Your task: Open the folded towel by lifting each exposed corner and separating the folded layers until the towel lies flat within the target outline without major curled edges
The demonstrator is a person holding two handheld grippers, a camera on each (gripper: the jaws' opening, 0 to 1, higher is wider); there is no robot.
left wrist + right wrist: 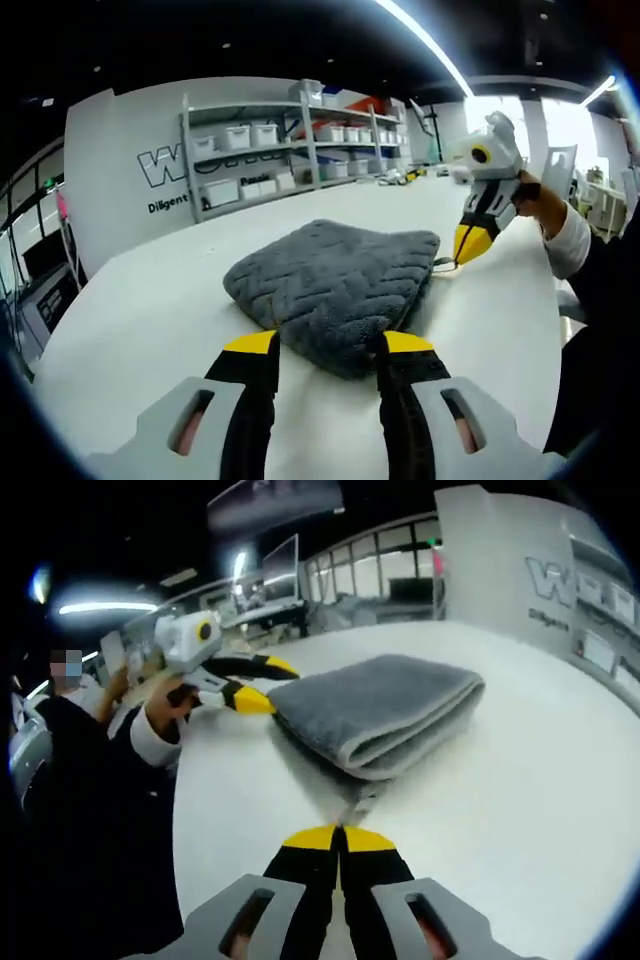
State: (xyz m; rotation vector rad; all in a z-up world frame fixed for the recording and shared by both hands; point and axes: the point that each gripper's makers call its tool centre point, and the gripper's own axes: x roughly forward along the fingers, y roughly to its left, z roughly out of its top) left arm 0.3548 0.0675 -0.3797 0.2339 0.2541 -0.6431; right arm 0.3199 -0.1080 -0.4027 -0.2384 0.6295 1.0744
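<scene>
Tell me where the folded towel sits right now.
In the left gripper view the grey towel lies folded on the white table, just beyond the open left gripper, with the right gripper at its far corner.

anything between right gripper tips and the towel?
Nothing. In the right gripper view, bare white table separates the shut right gripper from the folded towel.
</scene>
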